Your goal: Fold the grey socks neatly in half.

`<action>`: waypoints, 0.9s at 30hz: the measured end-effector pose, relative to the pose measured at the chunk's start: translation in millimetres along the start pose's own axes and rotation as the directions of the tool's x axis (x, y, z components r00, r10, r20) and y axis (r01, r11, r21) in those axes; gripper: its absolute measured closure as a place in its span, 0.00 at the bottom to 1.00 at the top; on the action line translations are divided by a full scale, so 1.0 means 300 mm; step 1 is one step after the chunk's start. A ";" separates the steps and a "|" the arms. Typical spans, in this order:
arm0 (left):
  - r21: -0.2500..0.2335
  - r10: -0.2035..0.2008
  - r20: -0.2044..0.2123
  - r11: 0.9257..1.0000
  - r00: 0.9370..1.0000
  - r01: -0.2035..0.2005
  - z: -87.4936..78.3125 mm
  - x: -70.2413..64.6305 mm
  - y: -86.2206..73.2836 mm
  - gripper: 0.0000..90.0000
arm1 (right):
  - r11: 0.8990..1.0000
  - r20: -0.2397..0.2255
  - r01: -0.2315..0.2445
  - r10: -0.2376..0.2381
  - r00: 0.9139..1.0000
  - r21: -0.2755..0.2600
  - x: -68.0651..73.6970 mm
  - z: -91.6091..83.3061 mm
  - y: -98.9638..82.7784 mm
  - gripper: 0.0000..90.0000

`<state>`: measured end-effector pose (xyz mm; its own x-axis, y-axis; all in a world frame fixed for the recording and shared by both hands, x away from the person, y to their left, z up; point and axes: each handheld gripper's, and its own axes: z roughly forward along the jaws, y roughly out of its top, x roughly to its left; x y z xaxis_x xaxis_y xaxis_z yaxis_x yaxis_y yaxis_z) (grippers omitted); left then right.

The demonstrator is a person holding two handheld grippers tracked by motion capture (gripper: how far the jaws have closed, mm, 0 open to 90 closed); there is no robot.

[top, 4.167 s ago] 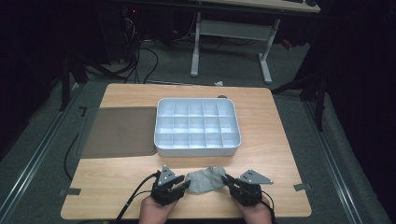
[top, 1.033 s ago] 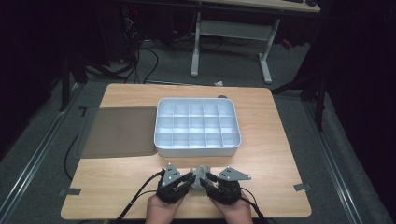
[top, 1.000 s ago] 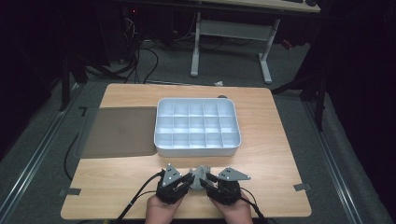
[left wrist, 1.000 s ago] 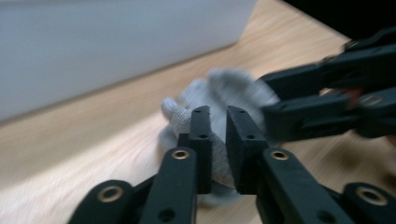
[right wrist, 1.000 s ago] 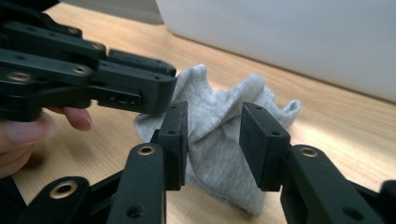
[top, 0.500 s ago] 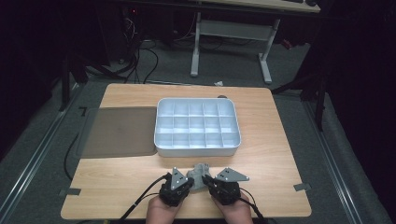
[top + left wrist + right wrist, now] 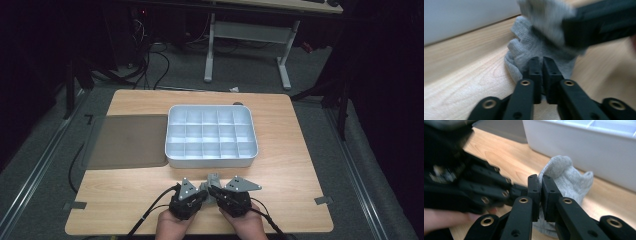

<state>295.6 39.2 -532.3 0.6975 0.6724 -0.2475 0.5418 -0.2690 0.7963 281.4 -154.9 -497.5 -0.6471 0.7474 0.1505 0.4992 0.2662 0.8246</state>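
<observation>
A grey sock (image 7: pixel 213 178) lies bunched up on the wooden table near its front edge. Both grippers meet at it, side by side. My left gripper (image 7: pixel 202 189) pinches a fold of the sock (image 7: pixel 531 45) between its pads (image 7: pixel 542 62); its jaws have just been opening a little, with the cloth still gripped. My right gripper (image 7: pixel 215 190) has just been closing and now clamps another fold of the sock (image 7: pixel 571 180) at its fingertips (image 7: pixel 540 180). Each gripper view shows the other gripper close by, blurred: the right one (image 7: pixel 599 22) and the left one (image 7: pixel 486 187).
A white tray (image 7: pixel 210 161) with several empty compartments stands just behind the sock, its front wall close (image 7: pixel 584 142). A dark grey mat (image 7: pixel 127 140) lies to the tray's left. Bare wood stretches to either side of the hands. Cables trail off the front edge.
The grippers, once apart with the sock stretched flat between them, have come together and the sock is now bunched. Over the last second the sock has shifted slightly right.
</observation>
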 end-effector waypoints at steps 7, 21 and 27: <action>-0.115 -0.152 0.079 0.980 0.985 0.161 -0.091 0.071 -0.003 0.83 | 0.999 0.000 -0.019 0.019 1.000 0.028 -0.016 0.025 -0.039 0.96; 0.086 -0.025 -0.028 0.996 0.999 0.027 -0.013 0.037 -0.008 0.99 | 0.998 -0.024 0.000 0.001 1.000 0.063 0.000 0.060 -0.053 0.96; 0.089 -0.010 -0.032 0.996 0.999 0.013 -0.011 0.032 -0.009 0.99 | 0.995 -0.048 0.041 -0.037 0.998 0.090 0.026 0.062 -0.061 0.96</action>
<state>299.4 48.7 -535.0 0.6764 0.6972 -0.2375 0.5903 -0.3203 0.7409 277.9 -142.8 -521.6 -0.6920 0.7070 0.1457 0.5218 0.3505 0.7777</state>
